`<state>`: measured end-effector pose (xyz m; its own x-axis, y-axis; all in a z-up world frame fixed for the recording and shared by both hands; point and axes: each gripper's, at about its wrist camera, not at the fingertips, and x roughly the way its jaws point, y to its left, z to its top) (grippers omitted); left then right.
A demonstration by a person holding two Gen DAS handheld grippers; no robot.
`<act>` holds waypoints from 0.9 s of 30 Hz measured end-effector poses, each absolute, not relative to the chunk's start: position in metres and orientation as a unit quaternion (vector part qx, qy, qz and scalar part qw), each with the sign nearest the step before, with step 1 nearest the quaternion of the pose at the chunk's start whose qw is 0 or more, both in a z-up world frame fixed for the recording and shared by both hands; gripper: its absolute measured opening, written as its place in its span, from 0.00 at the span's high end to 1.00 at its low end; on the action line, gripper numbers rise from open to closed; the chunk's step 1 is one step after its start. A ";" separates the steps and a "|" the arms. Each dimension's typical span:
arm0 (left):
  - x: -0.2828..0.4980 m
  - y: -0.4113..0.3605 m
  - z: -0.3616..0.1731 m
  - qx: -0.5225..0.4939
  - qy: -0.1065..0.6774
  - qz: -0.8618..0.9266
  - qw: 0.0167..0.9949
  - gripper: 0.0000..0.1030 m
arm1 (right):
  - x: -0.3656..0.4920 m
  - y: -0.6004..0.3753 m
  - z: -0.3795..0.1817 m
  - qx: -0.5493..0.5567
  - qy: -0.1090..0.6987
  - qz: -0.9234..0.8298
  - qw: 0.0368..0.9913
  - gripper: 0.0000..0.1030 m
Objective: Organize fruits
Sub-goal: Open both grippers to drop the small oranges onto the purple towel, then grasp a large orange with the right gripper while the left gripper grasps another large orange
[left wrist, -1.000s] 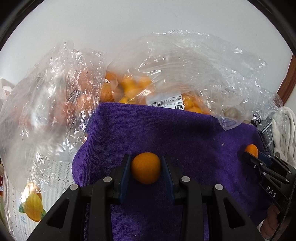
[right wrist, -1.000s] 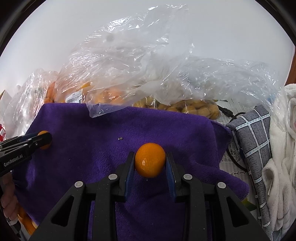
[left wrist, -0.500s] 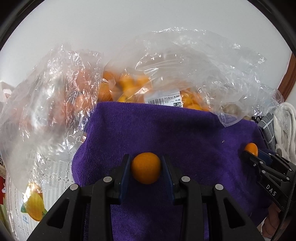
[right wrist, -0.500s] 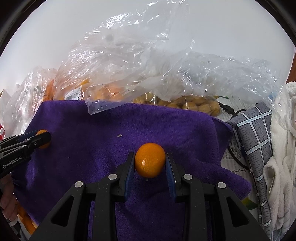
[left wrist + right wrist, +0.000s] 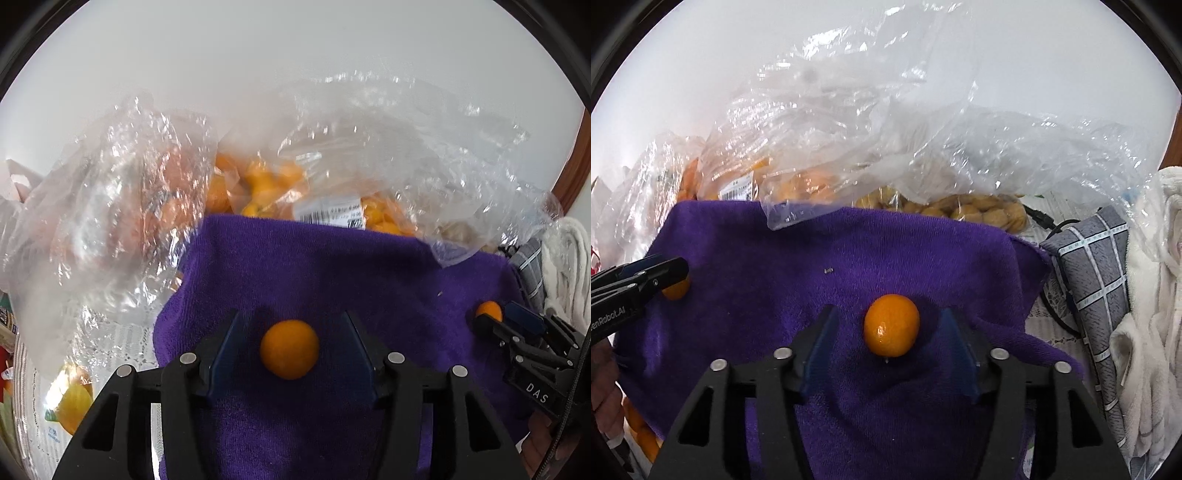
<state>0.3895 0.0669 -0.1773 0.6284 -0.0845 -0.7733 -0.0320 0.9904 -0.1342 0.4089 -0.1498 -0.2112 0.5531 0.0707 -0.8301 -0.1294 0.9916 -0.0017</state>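
Left gripper (image 5: 290, 332): released; its two fingers stand wide apart low in the left wrist view, and they touch nothing.
Left orange (image 5: 289, 349): it lies on the towel between the left fingers, with a gap on each side, in the lower centre of the frame.
Right gripper (image 5: 888, 328): also released; the fingers are spread low in the right wrist view.
Right orange (image 5: 891, 325): it rests on the towel between the right fingers, nearer to the right one but apart from both.
Towel (image 5: 332, 273): purple; it fills the middle and the bottom of both frames and carries both oranges.
Bags (image 5: 369, 155): clear crumpled plastic along the far edge of the towel, in the upper half of the frames; orange fruits show inside, and one bag has a white price label (image 5: 332, 214).
Pale fruits (image 5: 964, 210): a heap inside a bag, upper right of centre in the right wrist view.
Checked cloth (image 5: 1089, 266): grey, at the right edge of the towel.
White cloth (image 5: 1145, 314): bunched at the far right of the frame.
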 end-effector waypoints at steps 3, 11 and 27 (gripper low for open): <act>0.389 0.065 -0.175 -0.068 0.424 -0.016 0.903 0.49 | 0.408 -0.149 -0.203 -0.032 0.460 0.055 0.885 0.37; 0.385 0.062 -0.155 -0.068 0.402 -0.019 0.913 0.49 | 0.398 -0.138 -0.175 -0.042 0.447 0.058 0.892 0.37; 0.334 0.042 -0.081 -0.036 0.359 -0.036 0.932 0.49 | 0.313 -0.153 -0.135 -0.009 0.461 0.047 0.886 0.37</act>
